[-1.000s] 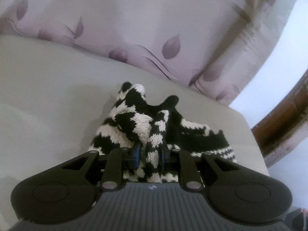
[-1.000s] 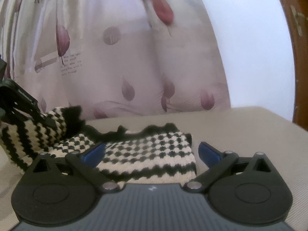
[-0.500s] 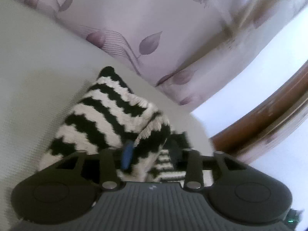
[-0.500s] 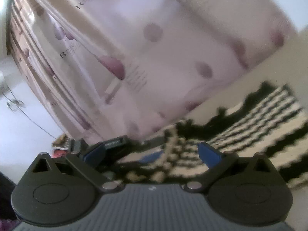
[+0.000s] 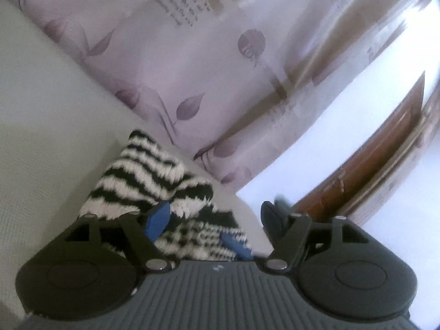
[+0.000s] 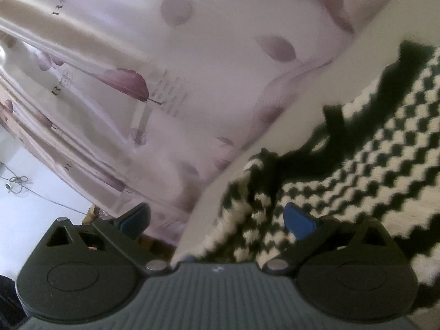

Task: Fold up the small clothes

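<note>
In the left wrist view, the left gripper (image 5: 217, 216) is opening, its pads clear of the black-and-white striped knitted garment (image 5: 154, 176) lying folded on the pale grey cushioned surface (image 5: 41, 126). In the right wrist view, the right gripper (image 6: 217, 220) stands wide apart and empty, the garment (image 6: 357, 165) lying to its right.

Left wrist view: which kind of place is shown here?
Probably a room in a home: a leaf-printed curtain hangs behind a pale cloth-covered surface, a wooden door frame stands beside it, and a knitted garment lies there.

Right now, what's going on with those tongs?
Left tongs opening, knit released. Right tongs open, empty. Striped knit garment lies folded on cushion. Nothing blocking.
</note>
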Available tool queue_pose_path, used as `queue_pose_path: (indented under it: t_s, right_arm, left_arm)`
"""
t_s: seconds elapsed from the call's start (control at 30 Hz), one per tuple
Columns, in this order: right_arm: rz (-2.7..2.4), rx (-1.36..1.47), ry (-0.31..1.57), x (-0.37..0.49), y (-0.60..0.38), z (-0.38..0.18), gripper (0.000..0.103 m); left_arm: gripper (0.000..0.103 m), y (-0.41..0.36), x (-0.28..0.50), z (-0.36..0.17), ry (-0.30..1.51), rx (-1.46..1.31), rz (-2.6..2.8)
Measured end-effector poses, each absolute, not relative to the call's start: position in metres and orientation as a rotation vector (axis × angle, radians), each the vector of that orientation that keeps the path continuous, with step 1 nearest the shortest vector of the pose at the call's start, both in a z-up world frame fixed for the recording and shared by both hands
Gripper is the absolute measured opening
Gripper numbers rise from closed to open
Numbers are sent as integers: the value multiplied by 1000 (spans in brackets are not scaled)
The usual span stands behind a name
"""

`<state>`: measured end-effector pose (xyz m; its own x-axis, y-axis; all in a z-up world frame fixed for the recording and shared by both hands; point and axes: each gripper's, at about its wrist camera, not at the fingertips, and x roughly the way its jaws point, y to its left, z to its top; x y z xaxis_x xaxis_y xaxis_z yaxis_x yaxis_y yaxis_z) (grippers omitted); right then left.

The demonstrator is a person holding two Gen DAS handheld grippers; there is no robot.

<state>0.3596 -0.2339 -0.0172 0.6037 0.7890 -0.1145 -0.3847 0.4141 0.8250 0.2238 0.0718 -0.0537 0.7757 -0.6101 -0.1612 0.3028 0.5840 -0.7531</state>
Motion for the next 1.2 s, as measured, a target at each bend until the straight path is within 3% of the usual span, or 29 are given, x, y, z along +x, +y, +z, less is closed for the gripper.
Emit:
queue_pose_path:
  t_s: [0.4, 0.43, 0.5, 0.53, 0.63, 0.67, 0.7, 0.73, 0.83, 0.9, 0.97, 1.2]
  right_arm:
    - [772, 828, 651, 387, -191, -24, 103]
    - [778, 830, 653, 389, -188, -24, 99]
    - [756, 774, 671, 393, -179, -20, 75]
    - [736, 732, 695, 396, -172, -20, 55]
    - [699, 646, 742, 403, -155, -24, 46]
    - [684, 618, 744, 404, -152, -24, 39]
    - [675, 581, 733, 403, -150, -23, 21]
    - [683, 565, 714, 401, -150, -20, 17]
    - [705, 550, 630, 392, -162, -6, 15]
    - [716, 556, 589, 389, -176, 5, 15]
    - [715, 536, 551, 387, -194, 18, 15]
    - [641, 439, 498, 395, -271, 47, 15]
  left_arm:
    - [69, 61, 230, -83, 425, -762, -658]
    - [69, 61, 230, -85, 423, -761, -658]
    - [69, 60, 230, -87, 417, -749, -662]
    - [69, 59, 230, -88, 415, -742, -664]
    - [69, 54, 228, -89, 410, -704, -659]
    - [69, 53, 226, -89, 408, -693, -660]
    - [69, 55, 223, -88, 409, -687, -658]
    - [69, 56, 221, -86, 410, -689, -653]
    - [74, 72, 204, -75, 372, -730, -642]
    - [91, 86, 189, -64, 318, -743, -601]
    - [98, 98, 177, -53, 259, -733, -556]
    - [99, 84, 185, -35, 304, -635, -533]
